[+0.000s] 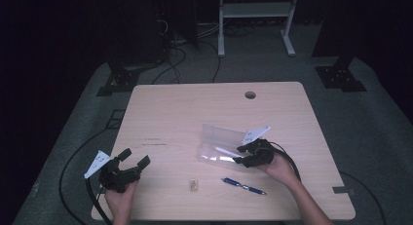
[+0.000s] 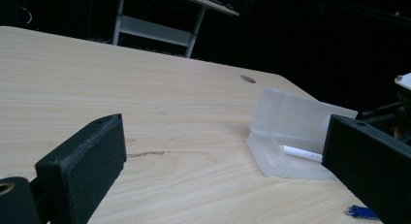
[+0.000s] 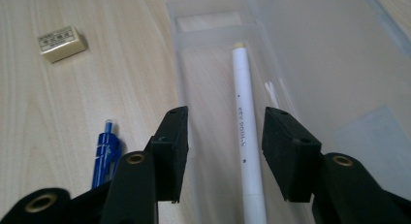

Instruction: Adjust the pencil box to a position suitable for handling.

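Jaws of right gripper point(image 3: 225, 141) apart, straddling white pen point(image 3: 247, 136) untouched.

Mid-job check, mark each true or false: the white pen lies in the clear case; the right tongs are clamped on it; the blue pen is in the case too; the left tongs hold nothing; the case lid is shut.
1. The white pen lies in the clear case: true.
2. The right tongs are clamped on it: false, the jaws stand apart either side of it.
3. The blue pen is in the case: false, it lies on the table.
4. The left tongs hold nothing: true.
5. The lid is shut: false, it stands open.
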Tool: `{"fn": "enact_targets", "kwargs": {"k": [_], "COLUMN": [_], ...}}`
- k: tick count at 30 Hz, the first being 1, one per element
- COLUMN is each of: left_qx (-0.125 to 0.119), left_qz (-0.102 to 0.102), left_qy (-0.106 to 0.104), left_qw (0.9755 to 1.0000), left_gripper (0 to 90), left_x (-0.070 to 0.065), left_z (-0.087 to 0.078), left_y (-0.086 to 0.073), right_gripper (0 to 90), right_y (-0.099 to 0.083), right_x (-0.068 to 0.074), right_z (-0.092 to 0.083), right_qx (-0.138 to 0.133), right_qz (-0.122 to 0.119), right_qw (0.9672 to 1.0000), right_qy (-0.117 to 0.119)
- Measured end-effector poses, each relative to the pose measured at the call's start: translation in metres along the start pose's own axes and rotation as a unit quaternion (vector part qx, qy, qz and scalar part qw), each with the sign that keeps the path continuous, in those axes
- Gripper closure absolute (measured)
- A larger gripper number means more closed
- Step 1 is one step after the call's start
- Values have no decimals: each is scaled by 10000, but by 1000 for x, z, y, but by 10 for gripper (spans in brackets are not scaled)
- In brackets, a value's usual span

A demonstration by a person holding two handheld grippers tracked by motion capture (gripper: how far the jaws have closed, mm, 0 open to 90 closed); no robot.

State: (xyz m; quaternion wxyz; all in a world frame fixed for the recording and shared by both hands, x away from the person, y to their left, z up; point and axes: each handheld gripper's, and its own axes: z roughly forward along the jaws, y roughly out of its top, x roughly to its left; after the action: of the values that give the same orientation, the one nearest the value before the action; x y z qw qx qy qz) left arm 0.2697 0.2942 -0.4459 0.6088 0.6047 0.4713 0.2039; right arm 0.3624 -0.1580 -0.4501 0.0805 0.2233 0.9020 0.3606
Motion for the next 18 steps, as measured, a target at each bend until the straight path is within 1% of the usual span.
{"fn": "enact_targets", "kwargs": {"k": [5, 15, 18], "left_qx": [10, -4, -2], "left_qz": [-9, -12, -6], "left_qy": [11, 8, 11], "left_qw": [10000, 10000, 10000], "left_gripper": [12, 11, 11], "left_x": [0, 0, 0], "left_z": [0, 0, 0], "left_y": [0, 0, 0], "right_gripper": [482, 435, 396], "right_y": [-2, -9, -12], "right_x": [5, 19, 23], "right_z": [-4, -13, -15], "right_qx": [5, -117, -124], "right_qz": [-28, -53, -84], "right_qw": [10000, 9998, 9997], "right_qy": [67, 158, 170]}}
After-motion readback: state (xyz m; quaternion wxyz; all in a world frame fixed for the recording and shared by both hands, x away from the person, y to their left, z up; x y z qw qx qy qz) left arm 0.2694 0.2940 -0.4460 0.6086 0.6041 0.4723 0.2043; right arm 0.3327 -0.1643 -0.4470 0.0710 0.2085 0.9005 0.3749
